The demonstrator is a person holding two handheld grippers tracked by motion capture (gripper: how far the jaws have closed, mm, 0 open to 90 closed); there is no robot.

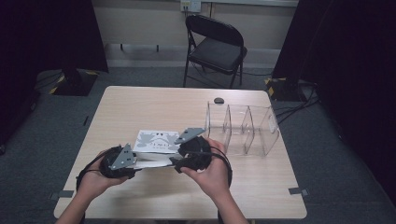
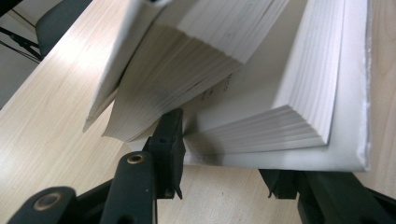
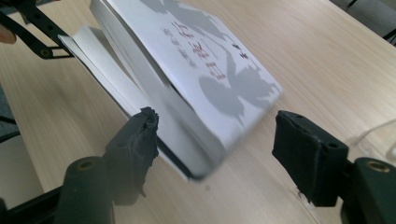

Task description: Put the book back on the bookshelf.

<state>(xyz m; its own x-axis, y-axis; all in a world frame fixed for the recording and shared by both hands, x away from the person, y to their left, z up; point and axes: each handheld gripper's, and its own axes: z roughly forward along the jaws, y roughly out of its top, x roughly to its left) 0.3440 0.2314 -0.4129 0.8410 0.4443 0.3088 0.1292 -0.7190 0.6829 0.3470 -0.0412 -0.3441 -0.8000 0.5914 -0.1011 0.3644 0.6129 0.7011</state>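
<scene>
A: Where does the book (image 1: 156, 149) sit in the high view?

B: Lower centre of the frame, near the front edge of the bench (image 1: 140, 105), held between the two hands. White cover with grey silhouettes and reddish lettering, front cover facing up.

A: Left gripper (image 1: 122, 161)?

B: In the high view, lower left of the frame, at the book's left end. In the left gripper view the book (image 2: 261, 93) hangs partly open, pages fanned. One jaw tip is wedged in among the pages at lower centre; the other jaw lies under the bottom cover at lower right. So the left gripper (image 2: 224, 154) is pinching the lower block of pages and the back cover.

A: Right gripper (image 1: 191, 151)?

B: In the high view, right of the book, hand wrapped round it. In the right gripper view the right gripper (image 3: 215, 140) is spread: one pad at lower left just beside the book's corner, the other at the right well clear of the cover. The book (image 3: 196, 70) lies between the jaws, blurred at its near corner, not clamped.

A: Anything else on the bench?

B: A clear divided organiser (image 1: 243, 128) at centre right, and a small dark object (image 1: 218, 100) behind it.
</scene>
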